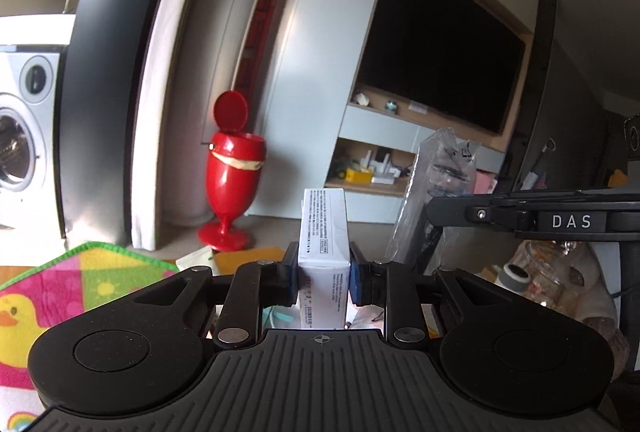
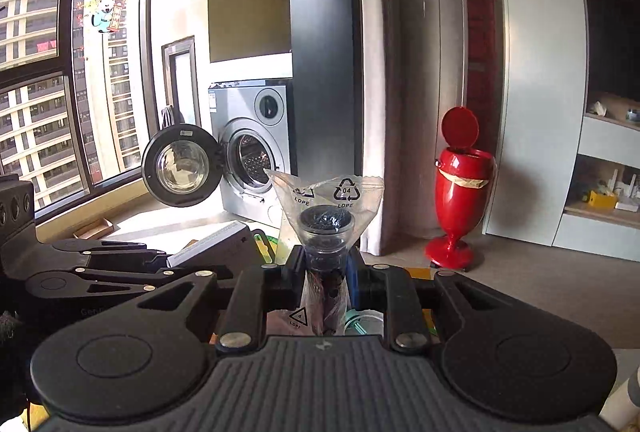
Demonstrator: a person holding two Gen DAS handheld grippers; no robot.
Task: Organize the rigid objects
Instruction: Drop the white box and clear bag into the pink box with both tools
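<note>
Left hand-held gripper [image 1: 323,274] is clamped on a tall white printed cardboard box [image 1: 324,232], held upright by its narrow sides, prob. so it can be set down standing. Right hand-held gripper [image 2: 325,272] is clenched on a clear LDPE plastic bag w/ a dark round-headed item inside [image 2: 326,224], likely a small lamp or lens, hard to tell thru the film. Both are lifted, side by side, over clutter. Nearby: red pedestal bin w/ flip lid [image 1: 232,176], washing machine w/ open door [image 2: 248,160], duck-print colourful mat [image 1: 72,292]. The two grippers sit close, so they may crowd each other.

Matt paper box [image 1: 323,232]; glossy plastic bag [image 2: 326,200].
</note>
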